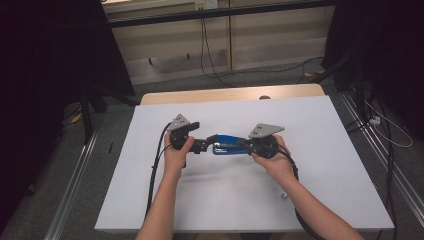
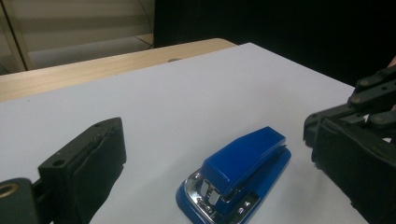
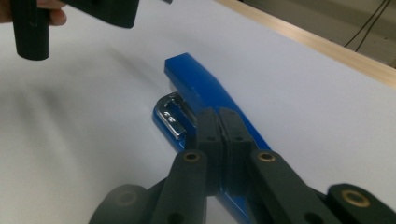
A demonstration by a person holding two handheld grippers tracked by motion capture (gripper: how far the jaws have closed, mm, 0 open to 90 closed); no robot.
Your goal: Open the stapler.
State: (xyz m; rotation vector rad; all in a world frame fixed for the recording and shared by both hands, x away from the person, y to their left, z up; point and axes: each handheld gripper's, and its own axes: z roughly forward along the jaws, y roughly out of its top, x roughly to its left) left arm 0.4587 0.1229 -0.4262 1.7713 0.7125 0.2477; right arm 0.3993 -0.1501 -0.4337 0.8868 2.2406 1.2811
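Observation:
A blue stapler [image 1: 227, 145] lies flat on the white tabletop [image 1: 325, 165], between the two hand-held grippers. My left gripper [image 1: 204, 145] is open; in the left gripper view its black jaws stand wide apart on either side of the stapler [image 2: 243, 163], chrome front end towards the camera, without touching it. My right gripper [image 1: 245, 145] is shut, its pads [image 3: 208, 128] pressed together. It points along the stapler [image 3: 201, 84] from the rear end, and nothing shows between the pads. Part of the left gripper [image 3: 79, 11] shows at the top left of the right gripper view.
The white board rests on a wooden table whose edge [image 1: 225, 94] shows at the back. Cables [image 1: 155, 170] trail from both grippers towards the person. Dark stands and floor cables [image 1: 380, 120] lie around the table.

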